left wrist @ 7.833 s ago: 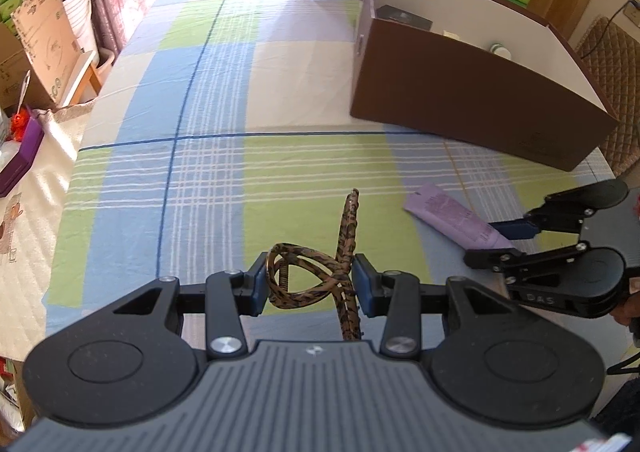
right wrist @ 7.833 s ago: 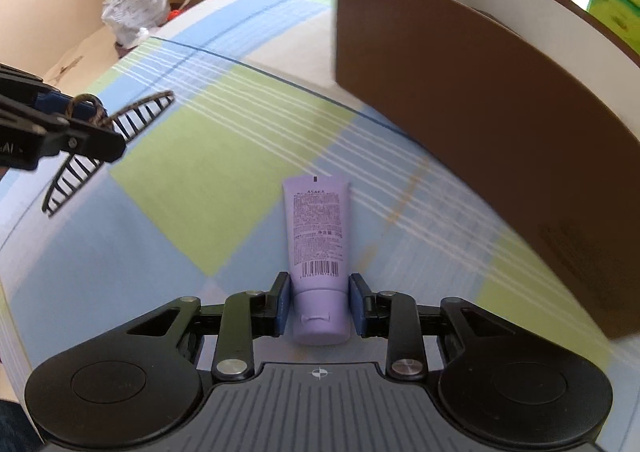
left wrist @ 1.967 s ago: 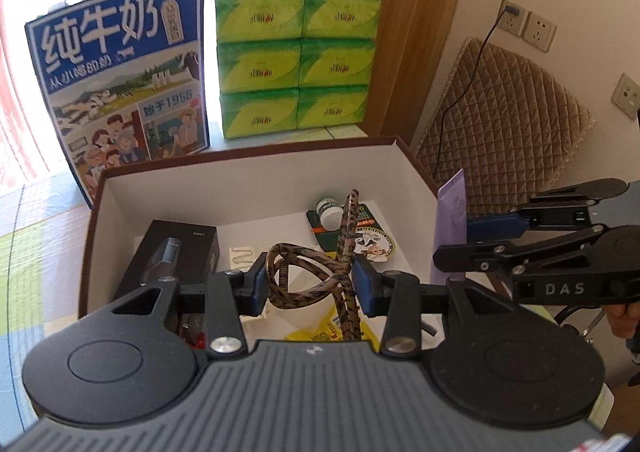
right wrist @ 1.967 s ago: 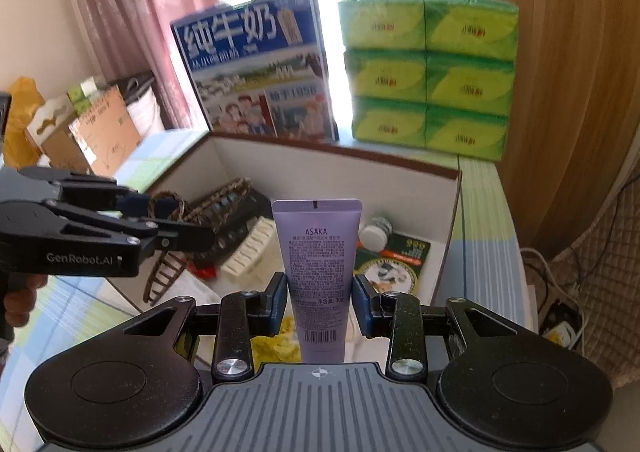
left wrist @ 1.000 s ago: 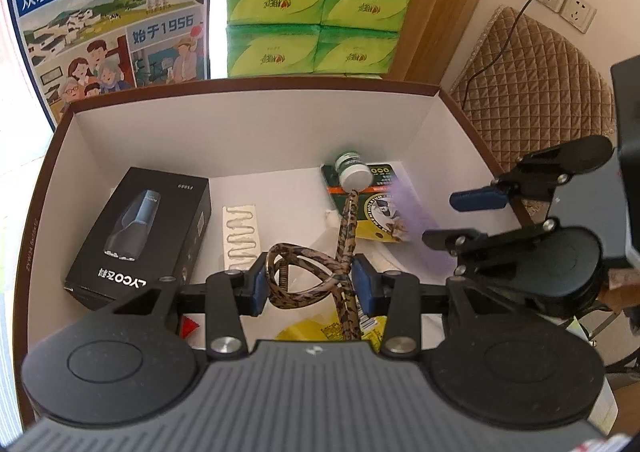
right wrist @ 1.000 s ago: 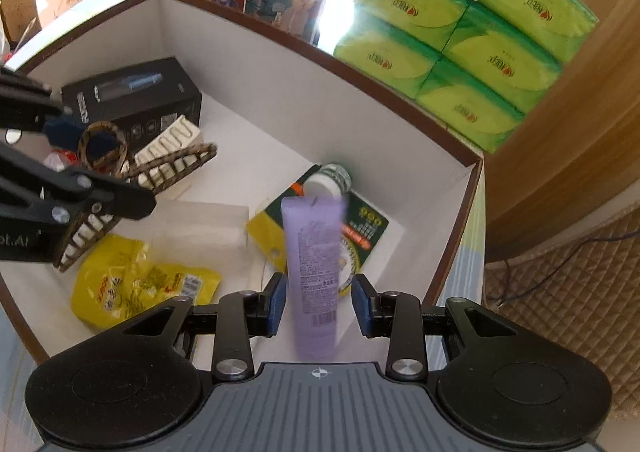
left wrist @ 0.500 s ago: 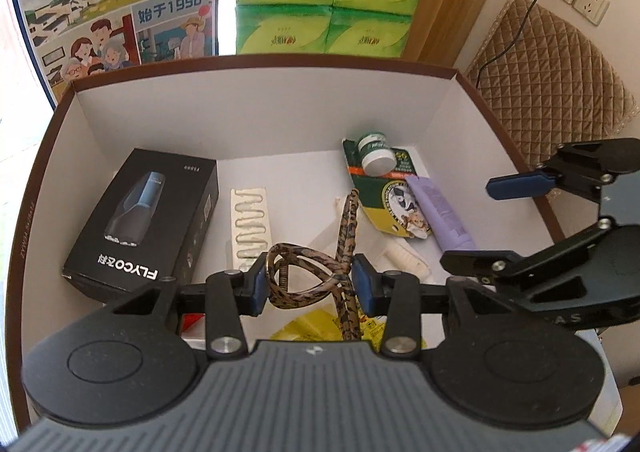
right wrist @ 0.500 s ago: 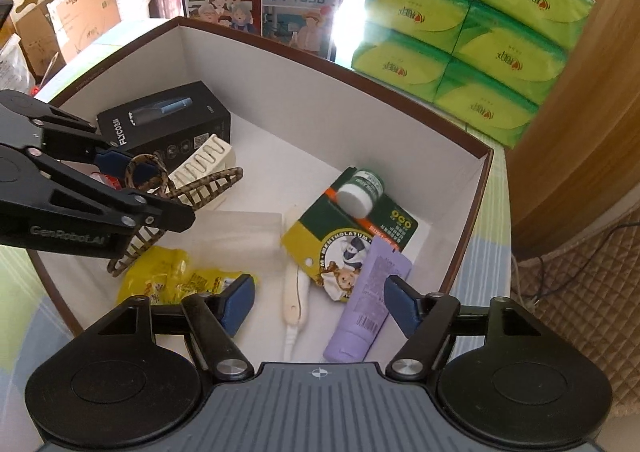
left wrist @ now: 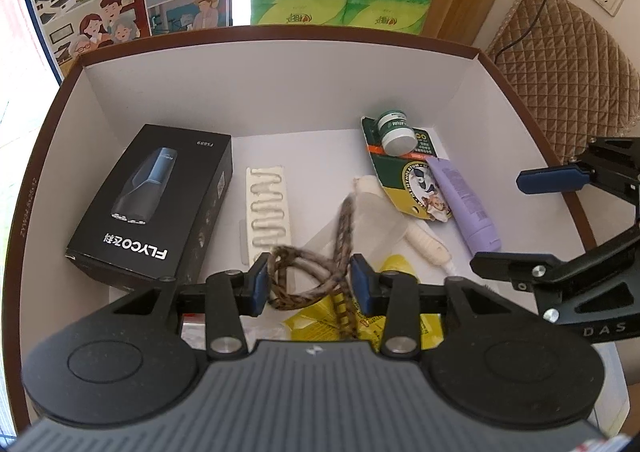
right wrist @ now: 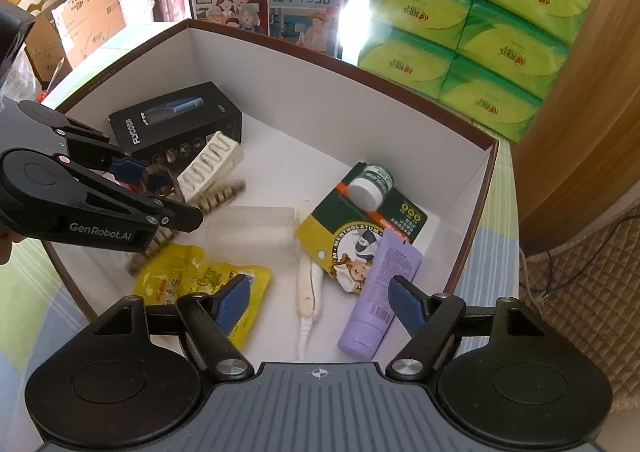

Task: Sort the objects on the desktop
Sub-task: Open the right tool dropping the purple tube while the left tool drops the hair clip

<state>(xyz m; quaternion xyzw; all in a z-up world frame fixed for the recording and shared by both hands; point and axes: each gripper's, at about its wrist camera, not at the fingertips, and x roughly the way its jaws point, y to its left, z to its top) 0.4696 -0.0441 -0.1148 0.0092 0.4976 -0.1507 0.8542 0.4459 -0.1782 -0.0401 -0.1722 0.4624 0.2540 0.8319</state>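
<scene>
Two loads, one delivered: right tongs [right wrist: 320, 300] now spread wide and empty above the box [right wrist: 486, 188], a second ago clamped on the tube [right wrist: 378, 284]. Tube lying flat on the box floor in the front-right corner, just beside the right wall, cap toward the front, crimped end overlapping the green-and-yellow card [right wrist: 360, 236]. Means that half of the sorting looks done. Left tongs [left wrist: 308, 284] low over the front of the box, pads narrow, with the clip [left wrist: 344, 228] between them; clip blurred while the tongs read sharp, so possibly slipping free, but cannot tell whether pinched or already let go. Likely to land on the yellow packet [right wrist: 192, 272] below, near the front-left corner. Materials: tube soft lilac plastic, matte, printed, flattened at the crimp; clip hard and toothed, mottled brown and tan, curved with a looped top; box stiff board, white inside, brown outside and along the rim; packet crinkly glossy film; black carton [left wrist: 160, 204] crisp-edged at the left wall; small round jar [left wrist: 394, 132] with a white lid, on its side, resting on the card toward the back right.
</scene>
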